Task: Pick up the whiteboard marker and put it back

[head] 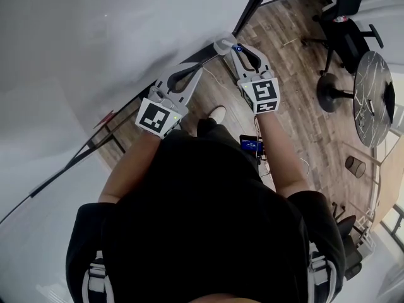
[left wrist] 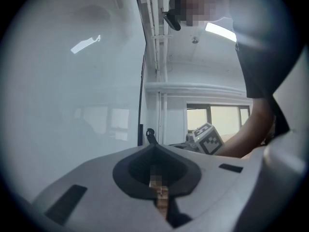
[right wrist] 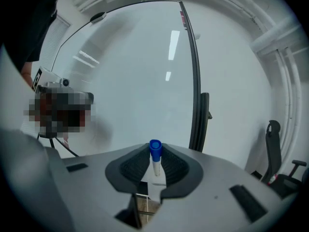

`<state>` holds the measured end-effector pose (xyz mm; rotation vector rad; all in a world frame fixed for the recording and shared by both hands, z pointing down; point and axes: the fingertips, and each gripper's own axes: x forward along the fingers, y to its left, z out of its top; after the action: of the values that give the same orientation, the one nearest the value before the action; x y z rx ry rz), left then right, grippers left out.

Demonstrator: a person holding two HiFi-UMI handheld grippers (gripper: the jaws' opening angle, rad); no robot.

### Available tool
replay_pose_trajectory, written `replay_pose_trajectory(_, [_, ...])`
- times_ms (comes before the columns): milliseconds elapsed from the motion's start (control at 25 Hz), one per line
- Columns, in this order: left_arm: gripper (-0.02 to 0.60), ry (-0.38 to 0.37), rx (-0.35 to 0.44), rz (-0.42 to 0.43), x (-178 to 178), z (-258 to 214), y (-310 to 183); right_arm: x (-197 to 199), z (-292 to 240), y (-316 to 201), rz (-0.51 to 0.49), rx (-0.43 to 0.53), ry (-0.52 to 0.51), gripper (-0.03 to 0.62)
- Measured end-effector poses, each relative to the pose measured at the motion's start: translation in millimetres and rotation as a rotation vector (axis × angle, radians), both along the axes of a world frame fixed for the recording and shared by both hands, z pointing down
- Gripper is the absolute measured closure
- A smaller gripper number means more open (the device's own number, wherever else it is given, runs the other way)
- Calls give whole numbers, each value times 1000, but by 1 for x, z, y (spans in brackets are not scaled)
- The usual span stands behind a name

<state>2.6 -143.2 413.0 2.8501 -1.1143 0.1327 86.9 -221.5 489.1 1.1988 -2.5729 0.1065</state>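
Note:
The whiteboard marker (right wrist: 155, 154), white with a blue cap, stands upright between the pads of my right gripper (right wrist: 155, 151), which is shut on it. In the head view the same blue cap (head: 238, 48) shows at the right gripper (head: 230, 45), held up close to the whiteboard (head: 95, 43). My left gripper (head: 199, 68) is raised beside it, a little lower and to the left. In the left gripper view its jaws (left wrist: 151, 133) meet at the tips with nothing between them. The whiteboard (right wrist: 130, 76) fills the background of both gripper views.
The whiteboard's black frame edge (right wrist: 195, 81) runs upright just right of the marker. Behind me on the wooden floor are an office chair (head: 341, 24), a round table (head: 372, 100), a small bin (head: 355, 166) and a small device (head: 251, 146).

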Motion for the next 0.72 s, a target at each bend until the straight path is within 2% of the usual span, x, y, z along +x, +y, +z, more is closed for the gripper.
replay_pose_trajectory(240, [578, -21, 33, 30, -13, -17, 11, -5, -37, 20, 2, -21, -33, 525])
replay_pose_trajectory(720, [578, 2, 61, 124, -36, -49, 38, -38, -97, 85, -33, -4, -25, 525])
